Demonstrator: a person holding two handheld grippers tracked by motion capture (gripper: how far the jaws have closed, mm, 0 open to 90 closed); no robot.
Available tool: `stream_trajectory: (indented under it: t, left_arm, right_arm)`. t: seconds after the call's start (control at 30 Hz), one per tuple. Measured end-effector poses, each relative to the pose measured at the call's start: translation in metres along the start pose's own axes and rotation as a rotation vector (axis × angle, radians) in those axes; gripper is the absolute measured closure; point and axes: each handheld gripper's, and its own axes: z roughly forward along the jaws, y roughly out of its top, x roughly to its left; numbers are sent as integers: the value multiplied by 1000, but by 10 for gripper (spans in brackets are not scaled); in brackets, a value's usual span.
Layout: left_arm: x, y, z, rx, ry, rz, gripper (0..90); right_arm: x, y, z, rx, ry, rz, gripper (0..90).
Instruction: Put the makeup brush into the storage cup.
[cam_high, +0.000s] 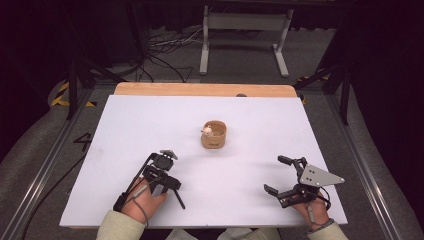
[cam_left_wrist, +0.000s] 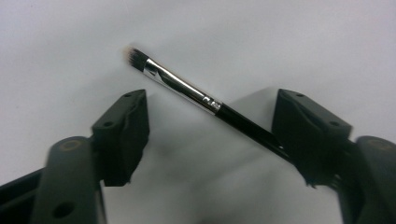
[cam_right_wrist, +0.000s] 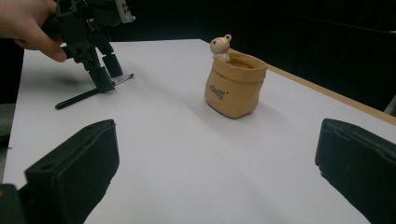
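White counter (cam_high: 125, 150), dark room behind. Between the wide-spread left tongs (cam_left_wrist: 210, 135) lies a thin makeup brush (cam_left_wrist: 196, 95) — light, stiff, slick-handled, likely to roll; best pinched mid-handle, clear of its soft bristles. Right tongs (cam_right_wrist: 215, 158) gape, holding nothing, facing the pouch-shaped holder (cam_right_wrist: 235, 84).

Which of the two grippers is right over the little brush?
The left gripper. Its open jaws point down on either side of the brush lying flat on the white table. The right gripper is open over bare table, aimed toward the tan pot.
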Motion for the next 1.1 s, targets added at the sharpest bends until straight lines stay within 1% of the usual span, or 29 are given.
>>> stream_trajectory:
  t: [0.07,0.17,0.2,0.33,0.4,0.57,0.6,0.63,0.67,0.7,0.83,0.97,1.1]
  left_arm:
    - [0,0,-1,0,1,2,405]
    - [1,0,-2,3,0,10,448]
    - [0,0,-2,3,1,4,459]
    - [1,1,-3,8,-2,8,567]
    - [1,1,-4,22,-2,27,624]
    - [2,1,-4,30,-6,30,690]
    - [2,1,-5,31,-6,29,719]
    - [3,1,-5,38,-7,47,773]
    - [3,0,-5,39,-10,53,819]
    - [3,0,-5,39,-15,47,825]
    - [3,1,-6,52,-11,67,828]
    - [5,1,-5,45,-22,68,829]
    - [5,2,-6,53,-23,78,831]
  right_arm:
    - [0,0,0,-4,2,0,0]
    - [0,0,0,-2,4,5,0]
    - [0,0,1,-1,4,3,0]
    - [2,1,2,1,10,-9,0]
    - [2,1,2,-2,14,-8,0]
    - [3,1,3,-3,14,-6,0]
    - [3,1,3,-3,15,-8,0]
    - [3,1,3,-4,16,-8,0]
    - [3,1,3,-4,17,-8,0]
    - [3,1,3,-5,17,-8,0]
    - [3,1,4,-7,15,-3,0]
    - [5,2,5,-8,24,-12,1]
    - [4,2,5,-9,23,-8,0]
